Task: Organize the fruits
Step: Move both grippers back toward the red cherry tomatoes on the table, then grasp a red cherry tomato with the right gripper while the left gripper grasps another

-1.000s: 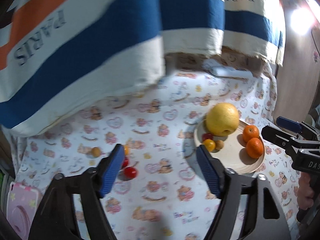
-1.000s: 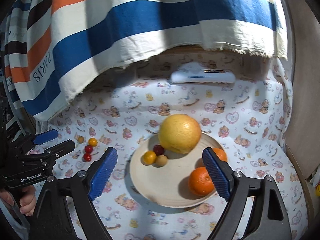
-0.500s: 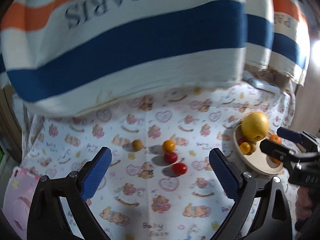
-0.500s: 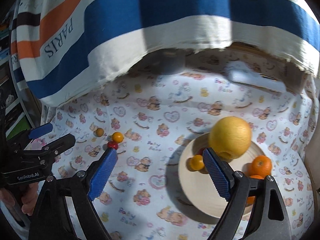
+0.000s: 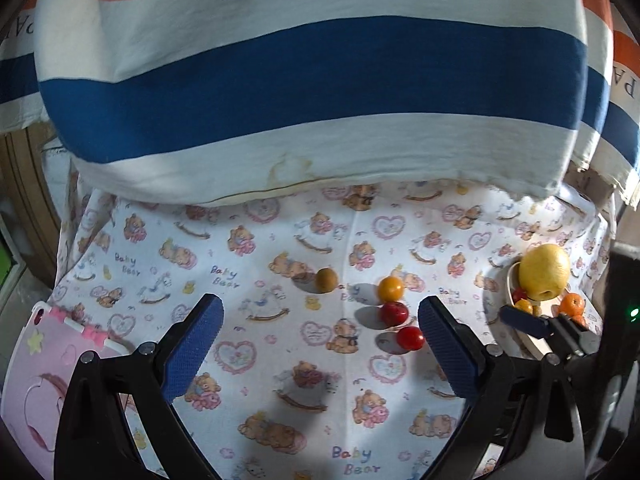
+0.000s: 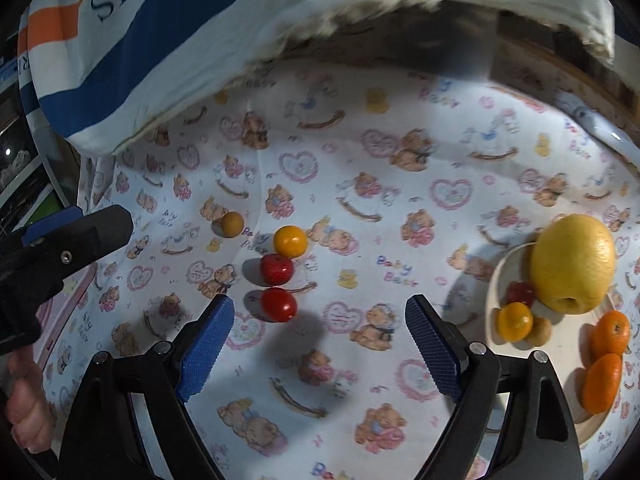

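Covering the table: a bear-print cloth, under a hanging striped towel. Lying loose on it: four small fruits; more on a plate rightward. Left gripper and right gripper: jaws apart, empty.

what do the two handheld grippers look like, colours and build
Both the left gripper and right gripper have black plastic frames with silver screws at the pivots and two fingers faced with dark blue, finely textured pads. A small green light glows beside the right one.
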The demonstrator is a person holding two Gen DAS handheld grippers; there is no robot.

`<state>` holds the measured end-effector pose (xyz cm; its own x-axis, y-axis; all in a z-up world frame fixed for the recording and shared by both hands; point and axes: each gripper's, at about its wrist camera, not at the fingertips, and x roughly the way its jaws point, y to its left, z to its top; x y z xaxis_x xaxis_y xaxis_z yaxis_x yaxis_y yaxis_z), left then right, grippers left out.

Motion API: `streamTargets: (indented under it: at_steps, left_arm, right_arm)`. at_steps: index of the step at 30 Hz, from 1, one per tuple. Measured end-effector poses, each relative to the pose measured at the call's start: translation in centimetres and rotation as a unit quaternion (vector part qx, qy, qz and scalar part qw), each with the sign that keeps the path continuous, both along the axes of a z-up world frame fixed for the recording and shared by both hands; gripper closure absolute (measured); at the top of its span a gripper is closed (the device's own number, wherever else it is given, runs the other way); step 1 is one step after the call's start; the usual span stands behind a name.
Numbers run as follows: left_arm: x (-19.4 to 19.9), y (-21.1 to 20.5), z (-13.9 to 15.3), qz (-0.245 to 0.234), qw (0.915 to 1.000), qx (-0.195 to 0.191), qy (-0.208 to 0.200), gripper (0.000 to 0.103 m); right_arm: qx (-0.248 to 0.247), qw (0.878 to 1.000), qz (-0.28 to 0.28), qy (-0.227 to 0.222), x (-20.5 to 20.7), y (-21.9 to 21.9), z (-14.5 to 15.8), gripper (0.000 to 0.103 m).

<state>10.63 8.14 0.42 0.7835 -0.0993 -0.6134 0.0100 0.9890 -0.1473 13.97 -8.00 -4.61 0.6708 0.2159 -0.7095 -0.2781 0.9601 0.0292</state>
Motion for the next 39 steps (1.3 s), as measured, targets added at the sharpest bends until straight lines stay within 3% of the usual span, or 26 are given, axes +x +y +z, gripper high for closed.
streamTargets:
  at_steps: [7,14,20,25,32,36,39]
  left_arm:
    - [0.5,1.3,-0.2,0.012,0.9996,-0.02,0.016,0.006]
    - [0.1,1.1,0.2,0.007,0.9998,-0.019,0.008,0.006]
    - [0.2,1.2,0.0,0.003,0.9996,-0.025,0.011,0.006]
    - [0.3,1.0,-0.3,-0.002,0.9997,-0.022,0.012,0.006]
    - [0.5,-0.1,-1.5,-0.011,0.9998,0.002,0.019,0.006]
    - [1.4,-1.3,-2.8,-0.032,0.9984,0.003,0.046,0.019]
    - [1.9,-2.4,-3.4,-0.04,0.9976,-0.002,0.056,0.023]
  right_arm:
    - [0.001,0.999,0.022,0.038,1.7,2.0,-1.8,0.046]
    - [-0.007,0.998,0.02,0.056,2.9,2.7,-3.1,0.058]
    - [0.0,0.998,0.031,0.06,3.5,3.1,-3.6,0.077]
    - [0.008,0.998,0.032,0.054,3.2,1.9,-3.0,0.078]
    - [0.025,1.0,0.0,0.003,2.2,-1.7,-1.6,0.078]
    - [0.046,0.998,-0.035,-0.033,1.7,-3.7,-0.7,0.078]
    - [0.04,0.995,-0.064,-0.063,1.4,-4.3,-0.1,0.078]
